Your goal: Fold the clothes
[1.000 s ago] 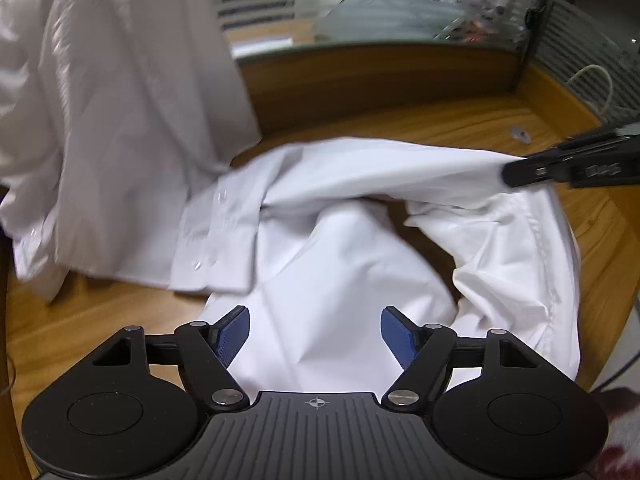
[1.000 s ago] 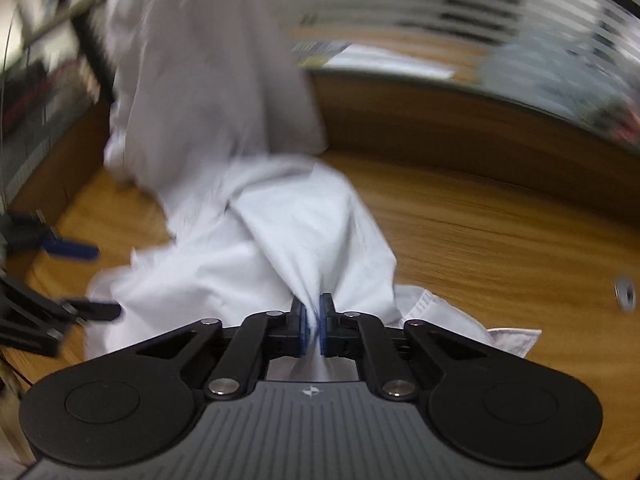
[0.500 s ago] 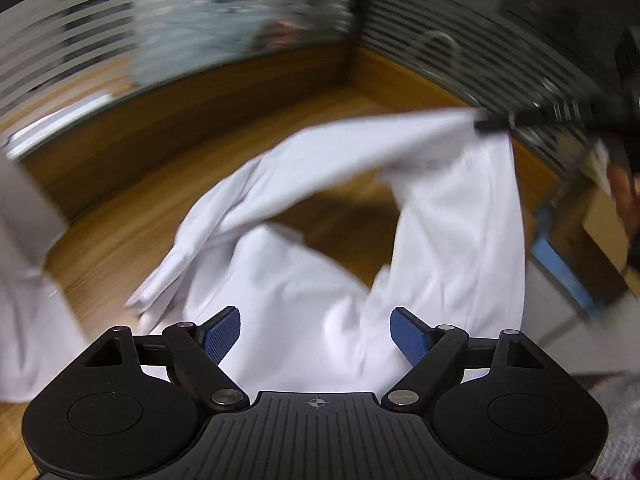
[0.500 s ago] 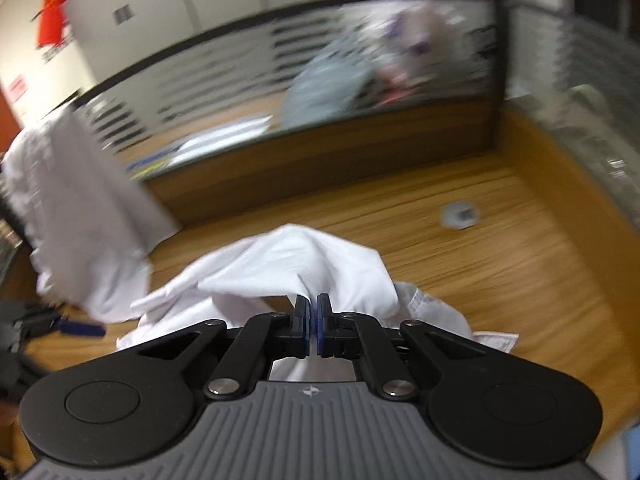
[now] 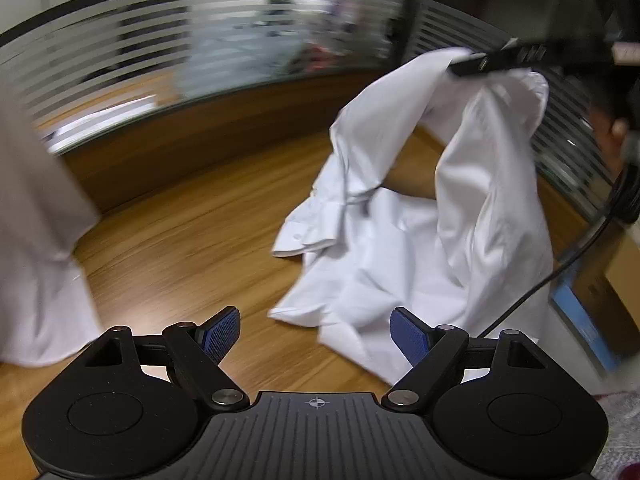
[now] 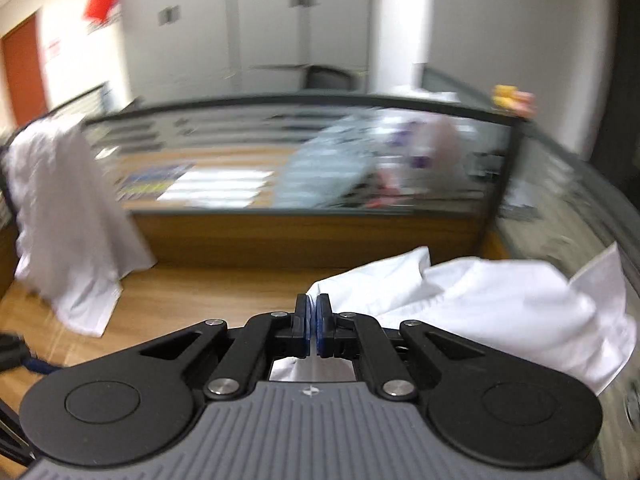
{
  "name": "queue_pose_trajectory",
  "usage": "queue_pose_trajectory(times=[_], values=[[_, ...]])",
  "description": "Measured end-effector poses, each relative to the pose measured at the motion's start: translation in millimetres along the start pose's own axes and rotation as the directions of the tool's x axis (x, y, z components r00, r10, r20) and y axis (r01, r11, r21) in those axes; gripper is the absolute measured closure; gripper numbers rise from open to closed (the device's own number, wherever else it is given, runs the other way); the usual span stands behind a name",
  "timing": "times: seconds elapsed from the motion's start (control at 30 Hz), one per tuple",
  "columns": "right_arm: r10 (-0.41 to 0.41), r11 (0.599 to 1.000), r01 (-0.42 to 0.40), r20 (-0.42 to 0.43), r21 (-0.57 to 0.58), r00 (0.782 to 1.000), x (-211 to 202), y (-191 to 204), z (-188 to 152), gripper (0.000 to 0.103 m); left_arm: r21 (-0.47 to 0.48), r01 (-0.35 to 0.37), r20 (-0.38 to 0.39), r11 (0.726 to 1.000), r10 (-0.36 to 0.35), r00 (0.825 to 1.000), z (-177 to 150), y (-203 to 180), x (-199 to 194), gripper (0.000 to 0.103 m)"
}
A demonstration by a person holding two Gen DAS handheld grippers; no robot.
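A white button shirt (image 5: 404,240) hangs from my right gripper (image 5: 472,65), which pinches its top at the upper right of the left wrist view; the shirt's lower part still rests on the wooden desk (image 5: 192,232). In the right wrist view my right gripper (image 6: 313,316) is shut on the white shirt (image 6: 500,308), whose cloth bunches to the right of the fingers. My left gripper (image 5: 316,330) stands open above the desk, its blue pads empty, with the shirt's lower hem just ahead of the right pad.
More white cloth (image 5: 36,216) hangs at the desk's left side, also visible as a white heap (image 6: 68,220) in the right wrist view. A striped glass partition (image 5: 168,48) bounds the desk at the back. A black cable (image 5: 560,268) and a box (image 5: 592,308) lie off the desk's right edge.
My right gripper has lifted the shirt up and to the right, pulling it off the desk into a hanging drape. My left gripper swung right, and the white heap slid to the left edge.
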State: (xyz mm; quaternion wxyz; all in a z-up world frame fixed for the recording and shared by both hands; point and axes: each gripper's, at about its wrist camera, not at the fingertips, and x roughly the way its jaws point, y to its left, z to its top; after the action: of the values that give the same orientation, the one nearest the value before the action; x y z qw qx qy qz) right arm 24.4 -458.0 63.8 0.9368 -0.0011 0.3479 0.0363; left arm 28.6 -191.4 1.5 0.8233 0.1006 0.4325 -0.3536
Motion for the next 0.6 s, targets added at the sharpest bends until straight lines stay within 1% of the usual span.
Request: queue_pose_trajectory(times=[0.07, 0.13, 0.23, 0.3, 0.43, 0.5, 0.6], values=[[0.052, 0.998, -0.054, -0.042, -0.045, 0.998, 30, 24, 0, 0.100, -0.040, -0.044, 0.000, 0.998, 0.044, 0.999, -7, 7, -9, 0.019], [0.104, 0.991, -0.112, -0.094, -0.080, 0.990, 61, 51, -7, 0.100, -0.079, -0.091, -0.007, 0.993, 0.091, 0.996, -11, 14, -15, 0.019], [0.173, 0.972, -0.197, -0.180, -0.130, 0.968, 104, 89, -23, 0.100, -0.137, -0.155, -0.022, 0.978, 0.153, 0.988, -20, 21, -25, 0.019], [0.209, 0.955, -0.251, -0.241, -0.158, 0.948, 125, 114, -39, 0.100, -0.176, -0.183, -0.030, 0.967, 0.181, 0.983, -26, 25, -31, 0.019], [0.256, 0.929, -0.328, -0.341, -0.174, 0.905, 145, 159, -77, 0.100, -0.250, -0.227, -0.045, 0.941, 0.223, 0.974, -35, 30, -40, 0.019], [0.265, 0.917, -0.353, -0.378, -0.187, 0.887, 156, 172, -93, 0.100, -0.271, -0.238, -0.047, 0.933, 0.234, 0.971, -36, 28, -41, 0.019], [0.287, 0.906, -0.385, -0.410, -0.177, 0.866, 163, 179, -113, 0.099, -0.289, -0.253, -0.050, 0.923, 0.250, 0.967, -34, 24, -36, 0.019]])
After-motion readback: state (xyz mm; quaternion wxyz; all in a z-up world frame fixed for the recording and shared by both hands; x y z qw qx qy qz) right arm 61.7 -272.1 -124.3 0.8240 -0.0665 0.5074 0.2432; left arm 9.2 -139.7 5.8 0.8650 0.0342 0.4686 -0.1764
